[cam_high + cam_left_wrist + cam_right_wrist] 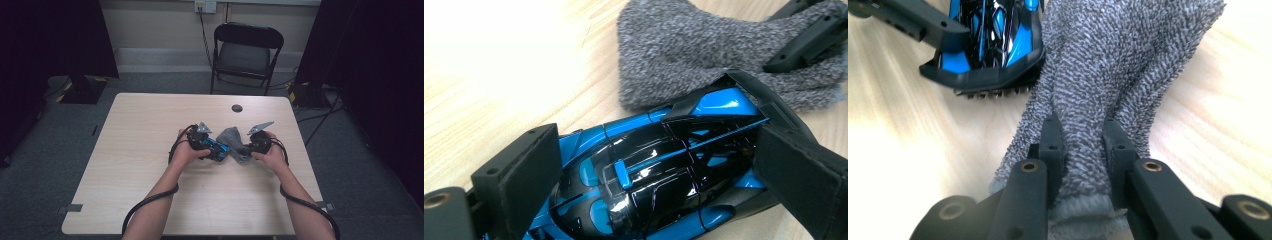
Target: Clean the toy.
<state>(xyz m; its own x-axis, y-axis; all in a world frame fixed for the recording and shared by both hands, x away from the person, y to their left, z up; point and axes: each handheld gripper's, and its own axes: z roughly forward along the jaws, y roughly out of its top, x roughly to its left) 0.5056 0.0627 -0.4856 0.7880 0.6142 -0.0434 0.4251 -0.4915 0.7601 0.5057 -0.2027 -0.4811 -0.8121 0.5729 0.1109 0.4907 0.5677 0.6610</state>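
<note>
A blue and black toy car (659,170) lies on the table with my left gripper (664,175) shut on its sides; its pads (531,172) press on the body. The same car (218,148) sits at the table's middle in the high view, in my left gripper (210,147). A grey fuzzy cloth (1118,65) is pinched between the jaws of my right gripper (1082,145), and its free part drapes against the car's rear (993,45). In the high view the cloth (231,140) lies between both hands, with my right gripper (250,147) at its right end.
The light wooden table (150,125) has a small dark round cap (237,108) near its far edge. A black folding chair (245,52) stands behind the table. Cables trail from both grippers off the near edge.
</note>
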